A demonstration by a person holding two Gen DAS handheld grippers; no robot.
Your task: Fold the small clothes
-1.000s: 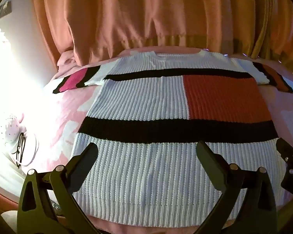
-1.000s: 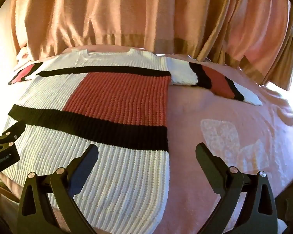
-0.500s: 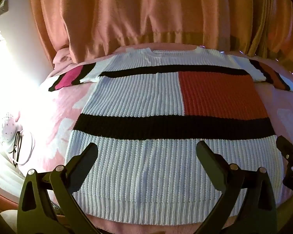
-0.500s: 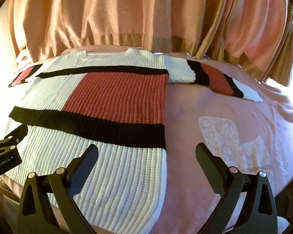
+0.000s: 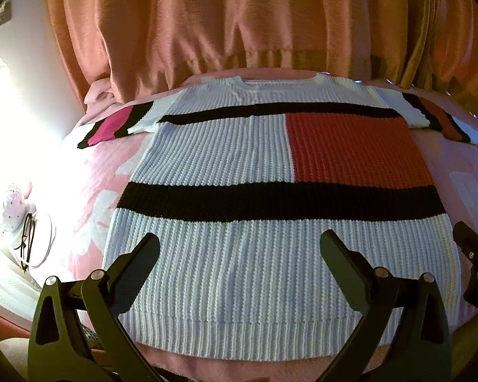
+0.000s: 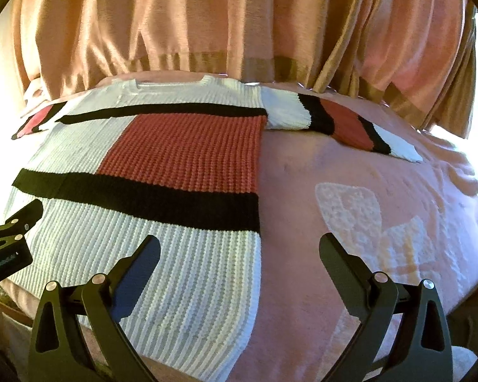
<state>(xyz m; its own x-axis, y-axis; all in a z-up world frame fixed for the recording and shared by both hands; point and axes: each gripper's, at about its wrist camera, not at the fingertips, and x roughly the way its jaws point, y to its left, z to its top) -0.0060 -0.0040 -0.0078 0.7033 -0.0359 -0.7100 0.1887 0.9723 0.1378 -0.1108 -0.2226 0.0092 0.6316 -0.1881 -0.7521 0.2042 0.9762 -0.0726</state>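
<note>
The sweater [image 5: 271, 191] lies flat and face up on a bed covered by a pink blanket [image 6: 350, 191], its collar toward the orange curtain [image 5: 239, 16] and its ribbed hem nearest the cameras. Both short sleeves are spread out to the sides: the left sleeve [image 5: 118, 124] toward the bright window side, the right sleeve [image 6: 341, 124] resting on bare blanket. No part of the sweater is turned over on itself, so the folding looks not yet begun; what appears done is only the laying out and smoothing.

The left gripper [image 5: 239, 254] hovers above the hem around the middle of the body, its fingers spread wide and holding nothing. The right gripper [image 6: 239, 254] hovers over the sweater's right side edge near the hem, its fingers likewise spread and empty, one above the knit and the other above the blanket.

Everything is left to do: probably bringing the sleeves and sides inward, then folding the body in half. A pair of glasses [image 5: 27, 238] lies at the left, well apart from the sweater.
</note>
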